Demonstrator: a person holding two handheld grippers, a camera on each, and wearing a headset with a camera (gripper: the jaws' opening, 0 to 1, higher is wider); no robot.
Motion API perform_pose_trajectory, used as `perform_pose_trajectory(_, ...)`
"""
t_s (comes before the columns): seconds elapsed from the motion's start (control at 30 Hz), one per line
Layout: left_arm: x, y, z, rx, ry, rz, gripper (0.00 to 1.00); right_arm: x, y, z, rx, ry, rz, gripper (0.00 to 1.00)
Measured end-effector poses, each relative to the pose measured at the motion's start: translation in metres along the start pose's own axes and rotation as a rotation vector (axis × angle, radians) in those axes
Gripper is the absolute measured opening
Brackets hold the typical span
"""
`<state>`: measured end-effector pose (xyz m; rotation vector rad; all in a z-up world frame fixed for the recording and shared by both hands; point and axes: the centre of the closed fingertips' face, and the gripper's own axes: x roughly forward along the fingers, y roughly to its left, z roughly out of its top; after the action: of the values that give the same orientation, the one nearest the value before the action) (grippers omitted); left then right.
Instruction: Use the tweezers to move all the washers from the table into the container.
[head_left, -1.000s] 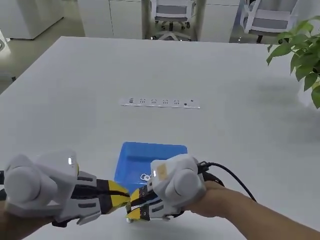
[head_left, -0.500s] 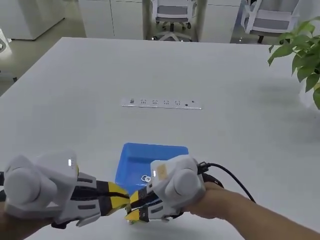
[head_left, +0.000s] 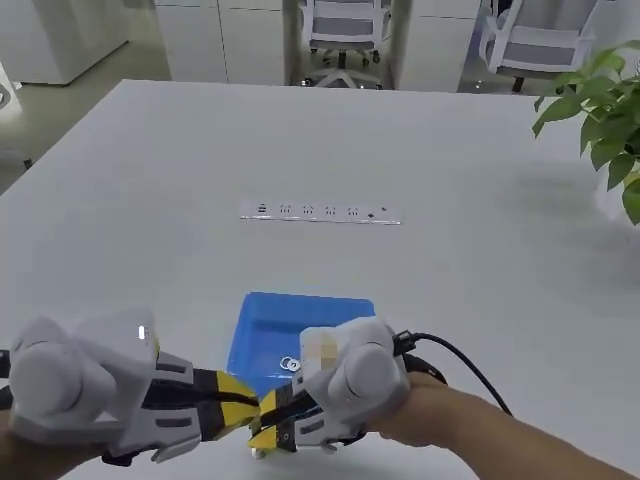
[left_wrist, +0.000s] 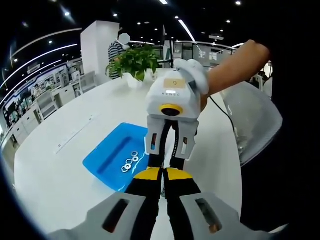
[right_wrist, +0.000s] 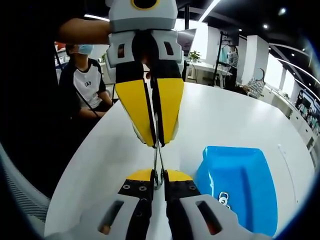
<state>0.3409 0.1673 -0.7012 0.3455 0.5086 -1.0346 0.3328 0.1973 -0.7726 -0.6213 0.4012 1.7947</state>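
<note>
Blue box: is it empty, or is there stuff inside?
Not empty. A few small metal washers lie close together on the floor of the blue box.

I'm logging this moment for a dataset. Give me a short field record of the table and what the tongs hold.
surface: white table
container: blue plastic tray holding several small metal washers
tool: thin metal tweezers, between both tongs
left tongs: shut on the tweezers
right tongs: shut on the tweezers
other: white power strip, beyond the tray
</note>
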Motion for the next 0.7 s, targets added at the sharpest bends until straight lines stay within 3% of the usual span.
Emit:
perform_pose_trajectory(0.53, -0.0005, -0.0016, -0.0019, 0.005, 0.016, 0.001, 0.06, 0.0001, 0.0016, 0.0011, -0.004, -0.001, 0.002, 0.09)
perform_pose_trajectory(0.7, -0.0012, -0.0034, -0.0041, -0.001, 0.024, -0.007, 0.11, -0.0009, 0.0015, 0.0003, -0.001, 0.003, 0.000, 0.09)
